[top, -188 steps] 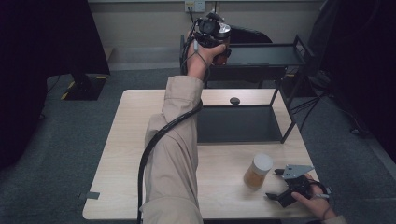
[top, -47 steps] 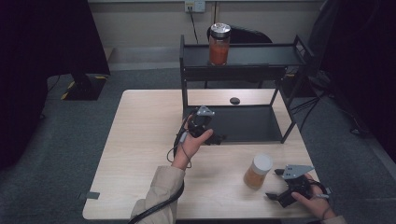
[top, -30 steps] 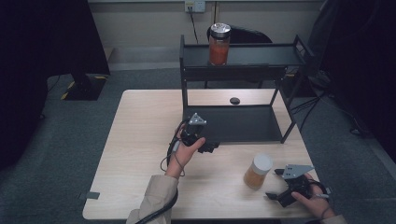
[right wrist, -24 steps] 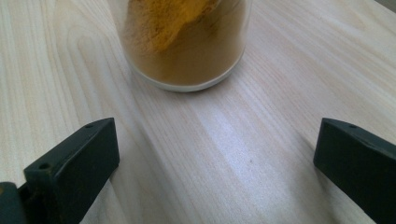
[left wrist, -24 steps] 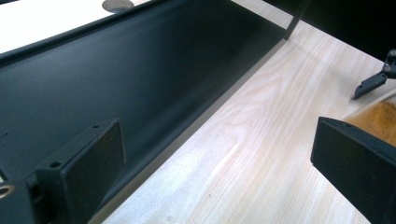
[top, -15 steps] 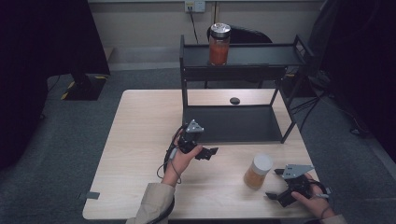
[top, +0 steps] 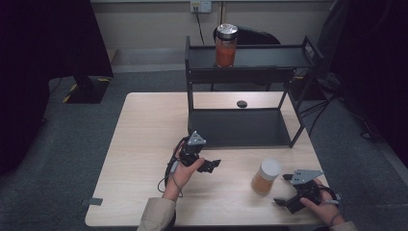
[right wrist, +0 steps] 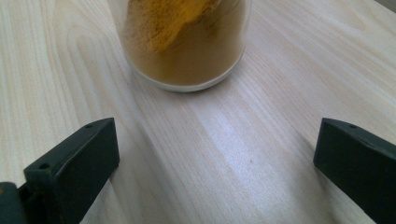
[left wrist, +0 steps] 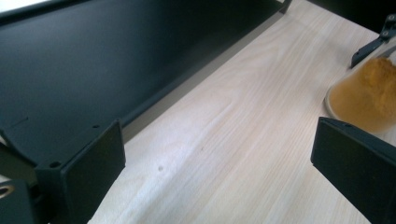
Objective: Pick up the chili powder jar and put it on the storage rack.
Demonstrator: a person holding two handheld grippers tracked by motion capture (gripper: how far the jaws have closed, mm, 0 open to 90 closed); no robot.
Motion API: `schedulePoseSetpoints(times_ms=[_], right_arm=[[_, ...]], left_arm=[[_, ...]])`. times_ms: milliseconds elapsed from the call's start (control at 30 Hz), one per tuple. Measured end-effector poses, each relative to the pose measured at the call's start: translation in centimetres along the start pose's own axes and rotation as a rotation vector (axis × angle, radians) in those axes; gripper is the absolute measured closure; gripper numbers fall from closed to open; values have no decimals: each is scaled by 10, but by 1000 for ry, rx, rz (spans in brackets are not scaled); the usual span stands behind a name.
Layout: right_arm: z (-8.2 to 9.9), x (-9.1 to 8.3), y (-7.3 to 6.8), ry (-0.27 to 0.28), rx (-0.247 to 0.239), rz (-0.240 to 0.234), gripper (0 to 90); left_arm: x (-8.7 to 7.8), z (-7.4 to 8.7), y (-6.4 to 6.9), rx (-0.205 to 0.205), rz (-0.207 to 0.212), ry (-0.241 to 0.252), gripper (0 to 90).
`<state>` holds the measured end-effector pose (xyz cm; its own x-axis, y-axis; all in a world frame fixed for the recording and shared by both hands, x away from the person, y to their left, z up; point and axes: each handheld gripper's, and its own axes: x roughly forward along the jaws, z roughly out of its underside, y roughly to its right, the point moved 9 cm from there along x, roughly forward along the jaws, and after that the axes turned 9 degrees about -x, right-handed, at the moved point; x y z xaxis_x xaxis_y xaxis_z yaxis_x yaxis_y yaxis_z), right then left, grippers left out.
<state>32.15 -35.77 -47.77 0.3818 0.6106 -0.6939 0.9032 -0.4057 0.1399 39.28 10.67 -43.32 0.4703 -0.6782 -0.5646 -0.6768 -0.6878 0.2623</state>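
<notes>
The left gripper [top: 214, 166], jaws spread wide, hovers low over the pale wooden table [top: 144, 144], aimed toward the clear glass jar of orange-brown powder with white lid [top: 265, 176]. The right gripper [top: 284, 190], jaws equally spread, rests just beside that upright jar.

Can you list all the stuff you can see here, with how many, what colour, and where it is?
Clear jar of red filling with silver lid: one, red, top shelf of rack.
Clear jar of yellow-orange powder with white lid: one, orange, table's near right.
Black metal two-shelf rack: one, black, table's far side.
Small black round disc: one, black, tabletop behind the rack.
Pale wooden table: one, light wood, on grey floor.
Left gripper: one, black, open, mid-table.
Right gripper: one, black, open, beside the powder jar.
</notes>
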Motion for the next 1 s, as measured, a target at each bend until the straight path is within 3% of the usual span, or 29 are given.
schedulePoseSetpoints(times_ms=[1000], right_arm=[[0, 0, 0, 0, -1, 0, 0]], left_arm=[[-19, 44, -18, -62, -75, -20, 23]])
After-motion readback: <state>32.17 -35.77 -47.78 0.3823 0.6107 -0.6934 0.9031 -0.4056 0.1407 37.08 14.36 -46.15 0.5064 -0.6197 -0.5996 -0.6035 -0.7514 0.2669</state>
